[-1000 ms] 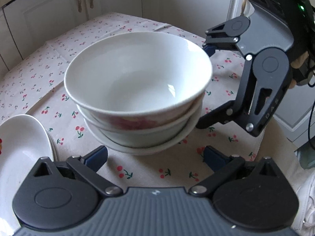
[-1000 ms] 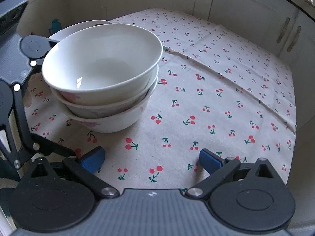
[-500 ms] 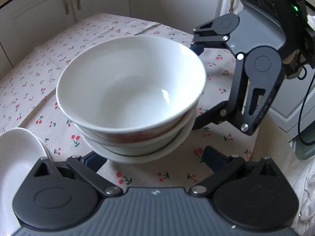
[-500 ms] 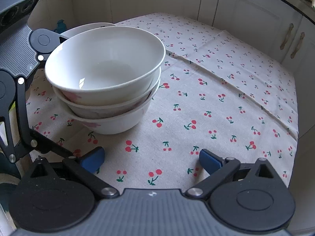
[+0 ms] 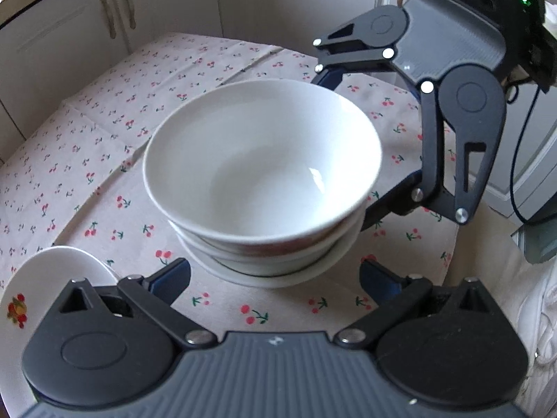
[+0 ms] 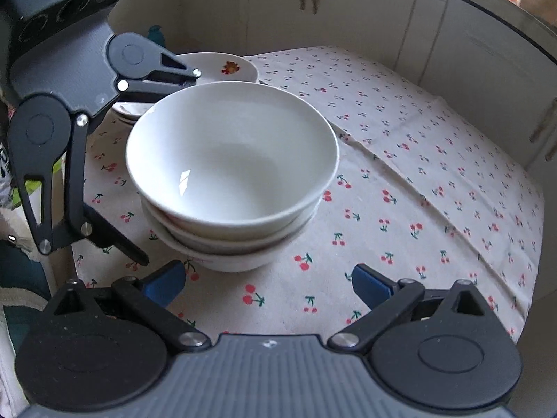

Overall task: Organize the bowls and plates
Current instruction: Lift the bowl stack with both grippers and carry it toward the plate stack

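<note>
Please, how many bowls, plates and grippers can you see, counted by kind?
Bowls: 3, nested in one stack
Plates: at least 1; any beneath is unclear
Grippers: 2, left gripper and right gripper
Total: 6

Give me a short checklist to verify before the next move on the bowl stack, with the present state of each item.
1. Left tongs open: ok, jaws spread wide, nothing between them.
2. Right tongs open: ok, jaws spread, nothing held.
3. Bowls nested: ok, three stacked, though the top one sits slightly off-centre.
4. Stack resting on the cloth: ok, base looks flat.
5. Tongs flank the stack on opposite sides: ok, each appears across the bowls in the other view.
6. Plates clear of the stack: ok, apart behind the left tongs.
7. Pads touching a bowl: cannot tell, the far pads are hidden behind the rims.
</note>
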A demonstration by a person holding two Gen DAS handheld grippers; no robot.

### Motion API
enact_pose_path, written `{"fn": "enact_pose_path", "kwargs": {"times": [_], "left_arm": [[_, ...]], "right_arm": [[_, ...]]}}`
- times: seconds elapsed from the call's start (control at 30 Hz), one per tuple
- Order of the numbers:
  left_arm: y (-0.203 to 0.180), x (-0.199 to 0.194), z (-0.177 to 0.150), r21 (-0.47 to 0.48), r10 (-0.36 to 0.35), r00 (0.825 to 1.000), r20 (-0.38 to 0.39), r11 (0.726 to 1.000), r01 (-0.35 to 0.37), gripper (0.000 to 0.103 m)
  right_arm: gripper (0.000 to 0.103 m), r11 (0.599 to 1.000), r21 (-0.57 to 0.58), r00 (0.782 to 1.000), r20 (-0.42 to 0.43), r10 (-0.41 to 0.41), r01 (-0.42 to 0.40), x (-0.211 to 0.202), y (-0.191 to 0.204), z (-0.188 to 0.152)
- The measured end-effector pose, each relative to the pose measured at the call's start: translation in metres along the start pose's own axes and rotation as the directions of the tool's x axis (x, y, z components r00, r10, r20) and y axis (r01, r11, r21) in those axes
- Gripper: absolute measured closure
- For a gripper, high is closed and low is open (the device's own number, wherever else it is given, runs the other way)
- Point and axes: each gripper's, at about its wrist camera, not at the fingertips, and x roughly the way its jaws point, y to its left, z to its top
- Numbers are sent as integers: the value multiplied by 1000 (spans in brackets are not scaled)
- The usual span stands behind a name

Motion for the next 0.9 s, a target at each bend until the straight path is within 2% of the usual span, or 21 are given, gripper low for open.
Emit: {"fn": "enact_pose_path", "kwargs": {"times": [0.17, 0.4, 0.5, 0.67, 0.73, 0.9], "left_arm": [[5, 0, 2, 25, 2, 1000, 3, 1000, -3, 2], [16, 2, 2, 16, -39, 999, 22, 999, 39, 6], [19, 3, 2, 15, -67, 997, 26, 998, 67, 10], [20, 2, 2, 28, -123, 992, 29, 992, 122, 23], [20, 2, 2, 31, -132, 991, 30, 991, 131, 25], [21, 2, 2, 46, -144, 989, 28, 989, 143, 26]], "right_arm": [[0, 999, -25, 999, 8, 32, -31, -1, 0, 8], [2, 997, -67, 999, -9, 39, -39, 1, 6, 16], [5, 996, -82, 999, -8, 45, -45, 1, 7, 17], [16, 993, -88, 997, -8, 80, -80, -2, 8, 18], [19, 991, -95, 996, -6, 94, -94, -3, 9, 18], [19, 989, -107, 994, -20, 105, -107, -3, 8, 20]]}}
